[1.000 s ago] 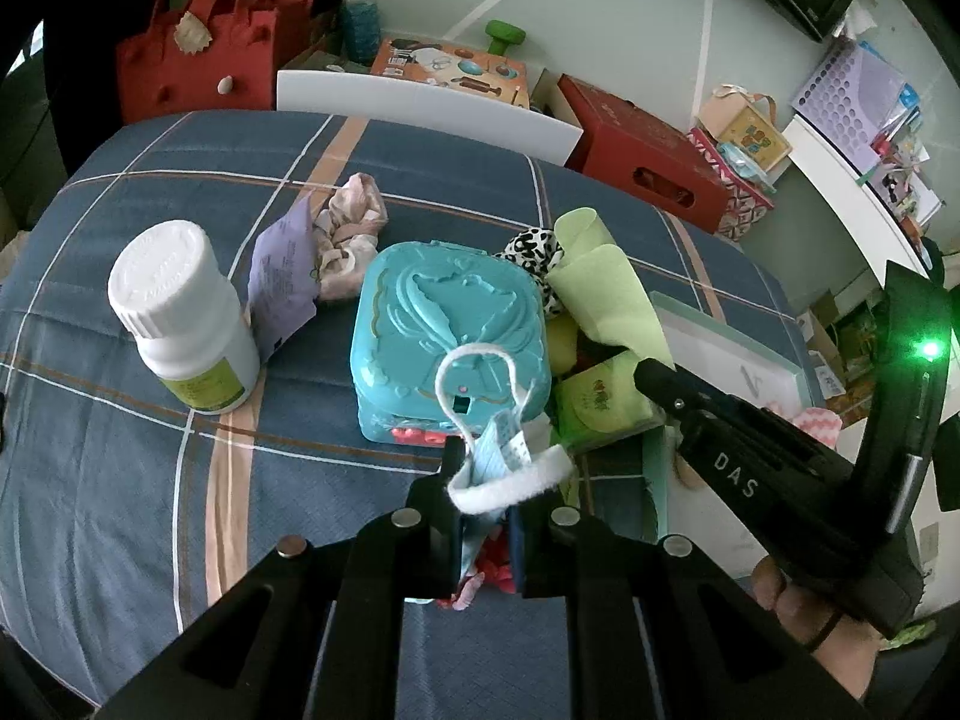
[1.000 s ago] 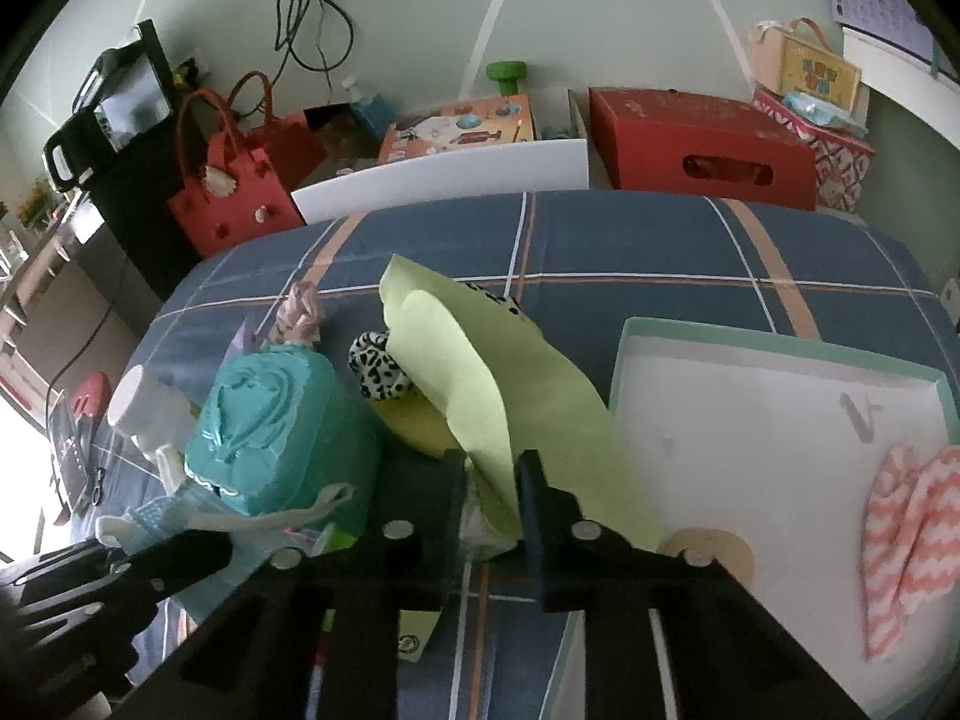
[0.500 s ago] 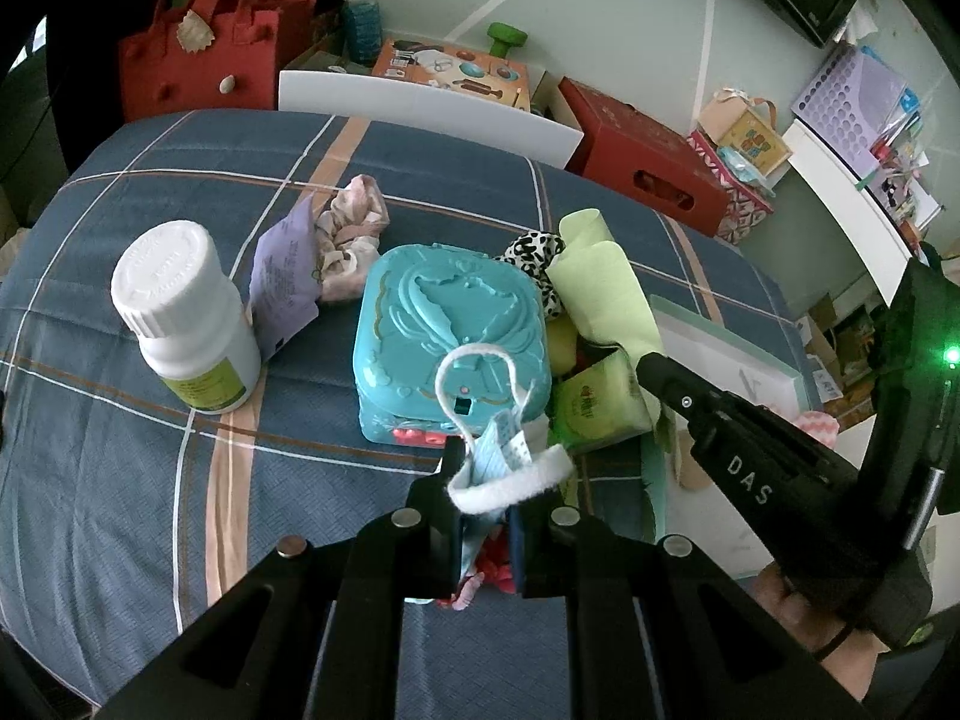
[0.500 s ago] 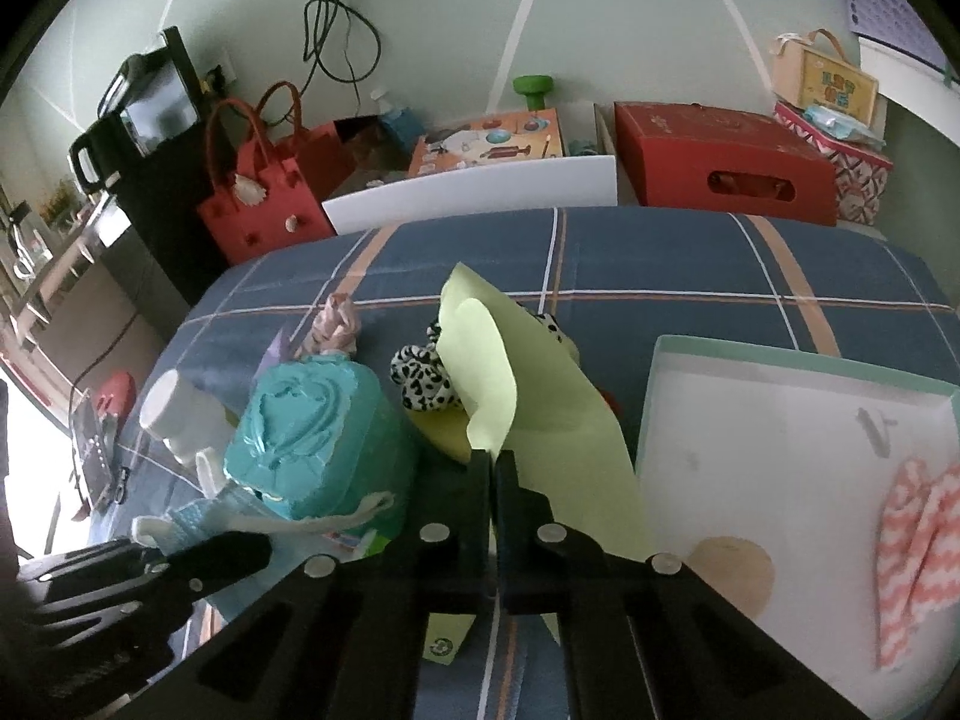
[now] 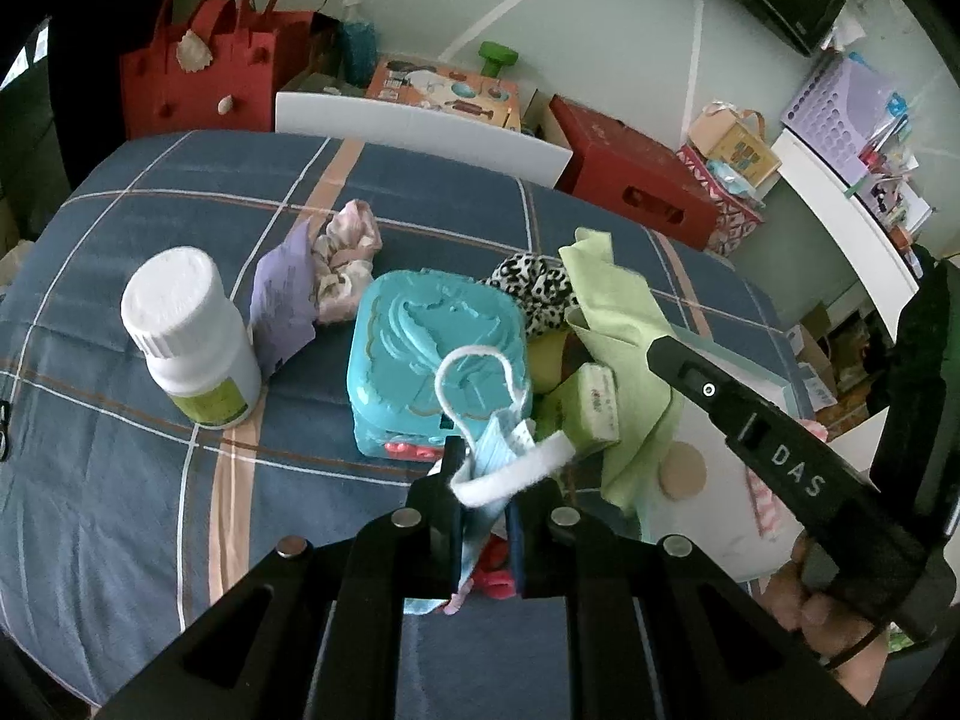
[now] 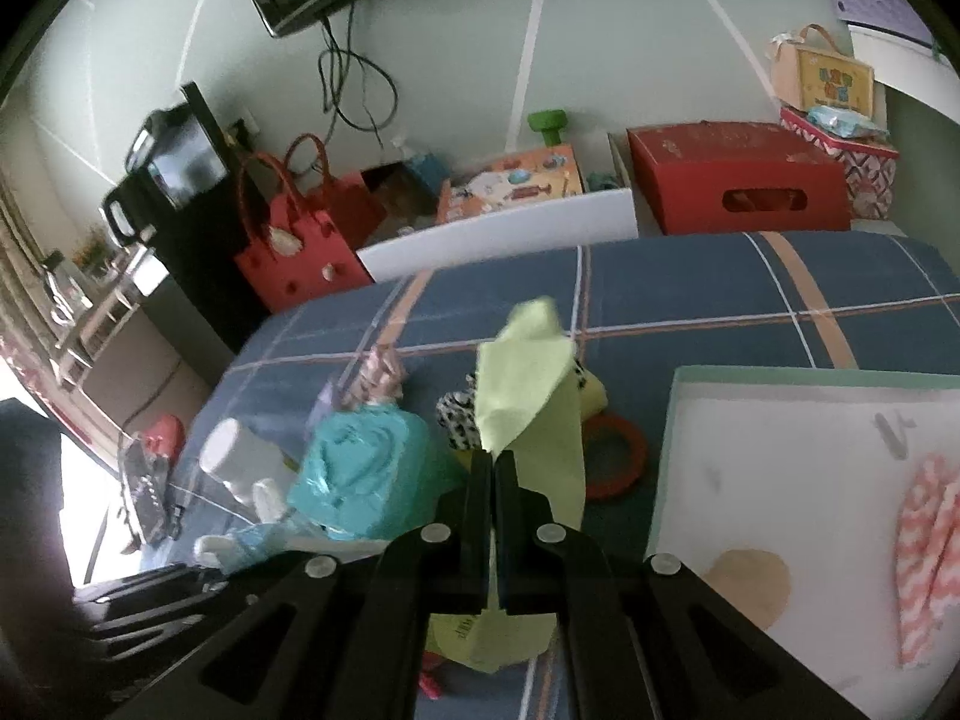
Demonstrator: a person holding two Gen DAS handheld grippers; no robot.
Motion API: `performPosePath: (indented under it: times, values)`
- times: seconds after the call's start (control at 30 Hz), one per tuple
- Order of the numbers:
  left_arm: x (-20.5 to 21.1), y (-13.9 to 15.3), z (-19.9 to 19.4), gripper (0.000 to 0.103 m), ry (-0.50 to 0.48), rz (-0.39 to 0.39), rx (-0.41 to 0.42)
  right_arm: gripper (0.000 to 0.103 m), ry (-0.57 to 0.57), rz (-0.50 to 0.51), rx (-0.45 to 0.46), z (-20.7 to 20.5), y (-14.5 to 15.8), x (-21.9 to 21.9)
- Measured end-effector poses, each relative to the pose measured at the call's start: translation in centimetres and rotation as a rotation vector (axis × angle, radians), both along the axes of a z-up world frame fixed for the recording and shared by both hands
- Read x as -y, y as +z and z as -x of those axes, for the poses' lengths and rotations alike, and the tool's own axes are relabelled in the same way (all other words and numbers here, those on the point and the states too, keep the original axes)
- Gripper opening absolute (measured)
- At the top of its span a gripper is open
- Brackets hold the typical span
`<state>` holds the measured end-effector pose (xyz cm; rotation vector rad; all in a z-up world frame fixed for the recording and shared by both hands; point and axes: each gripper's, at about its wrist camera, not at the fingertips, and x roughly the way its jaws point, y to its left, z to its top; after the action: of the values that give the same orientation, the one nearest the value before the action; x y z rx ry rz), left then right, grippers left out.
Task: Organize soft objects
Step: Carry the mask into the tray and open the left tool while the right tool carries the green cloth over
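Blue plaid cloth (image 5: 150, 480) covers the bed, and we take the teal box (image 5: 435, 354) at its middle as our landmark. Far left of the box stands a white pill bottle (image 5: 189, 336), upright. Between bottle and box we see a lilac paper (image 5: 279, 306) and a pink scrunchie (image 5: 348, 252), touching each other. Just in front of the box our left gripper (image 5: 483, 492) has its jaws clamped on a blue face mask (image 5: 495, 450), the white ear loop (image 5: 474, 378) arching up over the box's lid. Behind the box on its right lies a leopard scrunchie (image 5: 534, 294). Right of the box, our right gripper (image 6: 493, 468) has its jaws pressed together on a lime cloth (image 6: 528, 396), which hangs raised off the bedcover with its top corner flopping over. Below that cloth, right of the box, lies a red ring (image 6: 624, 462). Further right sits a white tray (image 6: 780, 480) with a mint rim, holding a tan disc (image 6: 750, 585) and, at its far right, a pink chevron cloth (image 6: 927, 552), lying flat.
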<state>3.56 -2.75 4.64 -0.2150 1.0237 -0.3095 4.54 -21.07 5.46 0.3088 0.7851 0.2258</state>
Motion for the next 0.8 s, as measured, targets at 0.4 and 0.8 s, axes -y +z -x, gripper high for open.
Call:
performPosePath:
  times: [0.4,0.8]
  values:
    - [-0.2,1.7,0.6,0.011,0.002,0.027,0.064,0.001,-0.019,-0.067,0.123,1.8,3.0,1.0]
    - [-0.7,4.5,1.6,0.009,0.005,0.074,0.158,0.001,-0.071,-0.101,0.267,4.6,7.0,2.8]
